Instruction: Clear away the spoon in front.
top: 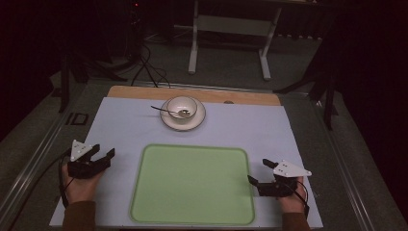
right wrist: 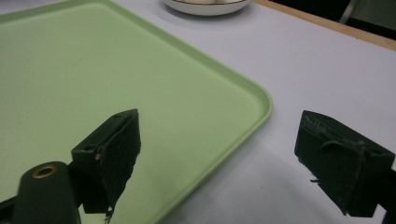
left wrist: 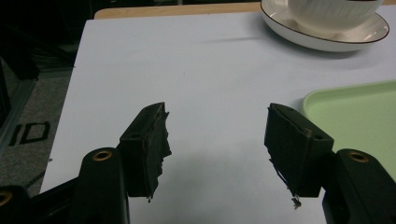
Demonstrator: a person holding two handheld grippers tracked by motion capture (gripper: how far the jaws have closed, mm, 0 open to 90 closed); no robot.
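A light green tray [top: 192,183] lies bare at the front middle of the white table mat. Behind it a white bowl [top: 182,107] stands on a white plate [top: 169,120], with a spoon [top: 166,111] resting in the bowl, its handle pointing left. My left gripper [top: 104,151] is open to the left of the tray, held by a hand, nothing between its fingers. My right gripper [top: 258,172] is open at the tray's right edge, also empty. In the left gripper view the plate [left wrist: 322,39] and tray corner [left wrist: 355,112] show ahead. The right gripper view looks across the tray [right wrist: 93,79].
The white mat [top: 125,125] covers a wooden tabletop whose far edge [top: 144,91] shows behind the bowl. Beyond the table are a white stand frame [top: 231,29] and dark cables [top: 144,67] on the floor. Metal rails run along both table sides.
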